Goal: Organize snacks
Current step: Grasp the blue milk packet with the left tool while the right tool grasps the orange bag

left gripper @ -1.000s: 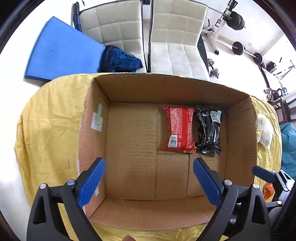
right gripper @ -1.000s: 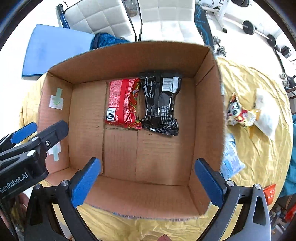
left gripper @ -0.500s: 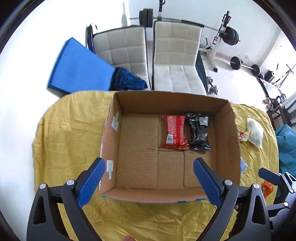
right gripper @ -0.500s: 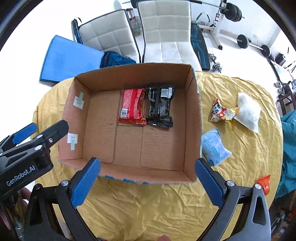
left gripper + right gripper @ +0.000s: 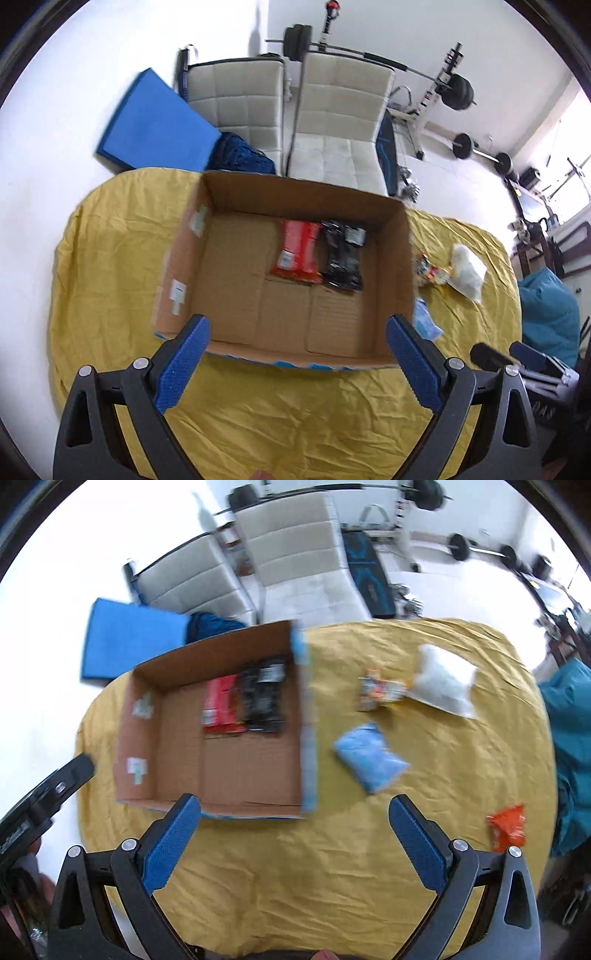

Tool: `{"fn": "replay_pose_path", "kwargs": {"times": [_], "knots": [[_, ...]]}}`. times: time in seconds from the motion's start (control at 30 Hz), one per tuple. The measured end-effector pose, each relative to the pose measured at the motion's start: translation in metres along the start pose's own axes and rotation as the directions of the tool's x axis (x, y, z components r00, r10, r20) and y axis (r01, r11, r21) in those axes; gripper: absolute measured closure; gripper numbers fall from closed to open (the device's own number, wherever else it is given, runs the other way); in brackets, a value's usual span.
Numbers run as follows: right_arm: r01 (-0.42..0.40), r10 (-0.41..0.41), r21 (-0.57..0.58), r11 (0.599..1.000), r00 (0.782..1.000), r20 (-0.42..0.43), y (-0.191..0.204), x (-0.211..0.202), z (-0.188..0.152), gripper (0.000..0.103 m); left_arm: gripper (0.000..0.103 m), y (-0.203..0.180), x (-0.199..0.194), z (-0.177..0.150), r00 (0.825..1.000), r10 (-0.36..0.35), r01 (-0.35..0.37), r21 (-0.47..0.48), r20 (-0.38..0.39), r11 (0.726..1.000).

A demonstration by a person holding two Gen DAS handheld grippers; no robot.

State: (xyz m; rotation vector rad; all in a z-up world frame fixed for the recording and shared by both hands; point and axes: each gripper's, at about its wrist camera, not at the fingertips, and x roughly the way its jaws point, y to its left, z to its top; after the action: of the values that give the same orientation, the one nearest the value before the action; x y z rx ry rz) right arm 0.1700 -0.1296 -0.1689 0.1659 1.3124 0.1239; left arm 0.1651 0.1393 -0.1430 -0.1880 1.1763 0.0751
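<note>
Down at the near edge, the left gripper [image 5: 297, 332] hangs above the wrinkled yellow tablecloth [image 5: 110, 266] with its blue-padded fingers [image 5: 183, 363] spread wide and nothing between them. Same story on the other side: the right gripper [image 5: 295, 814] is splayed open and empty over the cloth, its blue pads [image 5: 417, 843] well apart.

Just beyond the left gripper's tips sits the open brown cardboard box [image 5: 236, 280], near wall toward us, white labels stuck on its left wall. Deep inside, against the far wall, two packets lie flat side by side and touching: a red snack packet [image 5: 297, 251] on the left, a black snack packet [image 5: 343, 254] on the right. The rest of the box floor is bare cardboard.

Swing to the right wrist view, which is blurred by motion. Out on the cloth, right of the box, lies a light blue pouch [image 5: 371, 760] just ahead of the right gripper. Off to the near right edge of the table rests a small orange packet [image 5: 508, 827]. Farther back, a colourful printed snack packet [image 5: 380, 690] lies touching a white pillow-shaped bag [image 5: 445, 679].

Past the table's far edge stand two white padded chairs [image 5: 288, 122], a blue mat [image 5: 151, 125] on the floor to their left, and barbell equipment [image 5: 458, 96] at the back wall.
</note>
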Motion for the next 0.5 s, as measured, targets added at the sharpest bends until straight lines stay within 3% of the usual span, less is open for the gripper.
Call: {"fn": "replay_pose_path", "kwargs": {"times": [0.2, 0.37, 0.5], "knots": [[0.118, -0.112, 0.115, 0.986, 0.992, -0.051, -0.129, -0.003, -0.008, 0.000, 0.006, -0.103, 0.031, -0.025, 0.986, -0.095, 0.109, 0.098, -0.137, 0.989], [0.195, -0.167, 0.212, 0.957, 0.975, -0.145, -0.242, 0.011, -0.026, 0.000, 0.006, -0.185, 0.085, -0.041, 0.941, -0.142, 0.187, 0.122, -0.308, 0.975], [0.196, -0.144, 0.242, 0.950, 0.965, -0.218, -0.302, 0.032, -0.041, 0.000, 0.006, -0.230, 0.134, -0.046, 0.911, -0.106, 0.169, 0.125, -0.399, 0.978]]}}
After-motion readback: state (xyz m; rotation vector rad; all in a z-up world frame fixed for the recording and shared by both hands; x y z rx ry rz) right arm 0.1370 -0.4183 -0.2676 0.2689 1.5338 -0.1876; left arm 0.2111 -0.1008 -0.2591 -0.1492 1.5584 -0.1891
